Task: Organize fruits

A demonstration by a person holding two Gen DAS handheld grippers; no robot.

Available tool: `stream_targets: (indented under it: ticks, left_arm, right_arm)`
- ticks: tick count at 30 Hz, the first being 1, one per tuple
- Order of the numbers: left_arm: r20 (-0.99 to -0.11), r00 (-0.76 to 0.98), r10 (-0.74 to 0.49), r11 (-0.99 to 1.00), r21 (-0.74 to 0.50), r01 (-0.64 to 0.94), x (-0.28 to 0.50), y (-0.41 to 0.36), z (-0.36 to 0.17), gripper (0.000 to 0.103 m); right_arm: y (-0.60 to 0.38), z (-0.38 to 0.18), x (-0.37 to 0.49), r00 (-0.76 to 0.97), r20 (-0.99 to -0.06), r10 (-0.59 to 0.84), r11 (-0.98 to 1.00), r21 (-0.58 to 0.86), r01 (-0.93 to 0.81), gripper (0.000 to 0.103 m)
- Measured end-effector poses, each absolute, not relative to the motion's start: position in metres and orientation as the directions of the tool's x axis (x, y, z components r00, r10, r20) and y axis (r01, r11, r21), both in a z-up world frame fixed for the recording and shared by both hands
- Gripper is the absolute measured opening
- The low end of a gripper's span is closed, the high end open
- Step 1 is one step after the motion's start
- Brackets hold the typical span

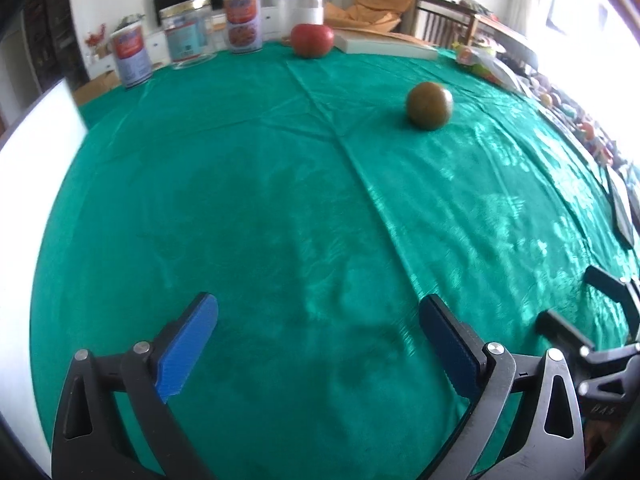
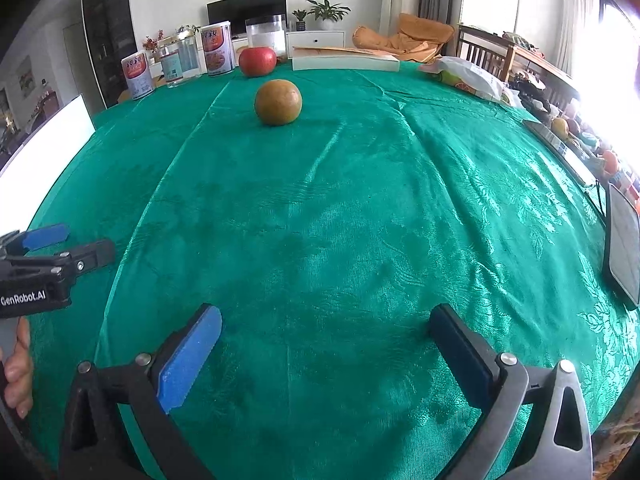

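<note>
Both claws agape, empty — brown fruit (image 2: 278, 102) ahead.

On the green cloth lie two fruits: one brown-green round fruit (image 2: 278, 102) and one red apple (image 2: 257, 61). Behind them stand three printed cans (image 2: 217, 51), one glass jar (image 2: 180, 62) and one clear cylinder container (image 2: 266, 36). One flat white box (image 2: 345, 63) lies beside the apple
</note>
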State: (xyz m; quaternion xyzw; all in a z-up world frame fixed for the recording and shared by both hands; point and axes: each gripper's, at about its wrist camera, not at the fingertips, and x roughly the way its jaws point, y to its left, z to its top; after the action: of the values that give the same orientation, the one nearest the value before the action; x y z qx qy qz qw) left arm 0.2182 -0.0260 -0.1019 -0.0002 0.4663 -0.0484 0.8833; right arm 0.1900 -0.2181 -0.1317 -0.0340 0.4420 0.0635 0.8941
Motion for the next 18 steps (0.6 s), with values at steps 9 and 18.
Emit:
stream_targets:
  ticks: [9, 18]
  left_arm:
    - [-0.77, 0.628, -0.11, 0.988, -0.019, 0.151, 0.328, -0.105, -0.074, 0.101]
    - [-0.771, 0.636, -0.046, 0.993, 0.037, 0.116, 0.368, -0.132, -0.094, 0.099]
  right_arm:
    - [-0.215, -0.132, 0.189, 0.597, -0.796, 0.1, 0.985, -0.004, -0.17, 0.103]
    - [-0.212, -0.132, 0.187, 0.593, -0.797, 0.118, 0.98, -0.003, -0.198, 0.103]
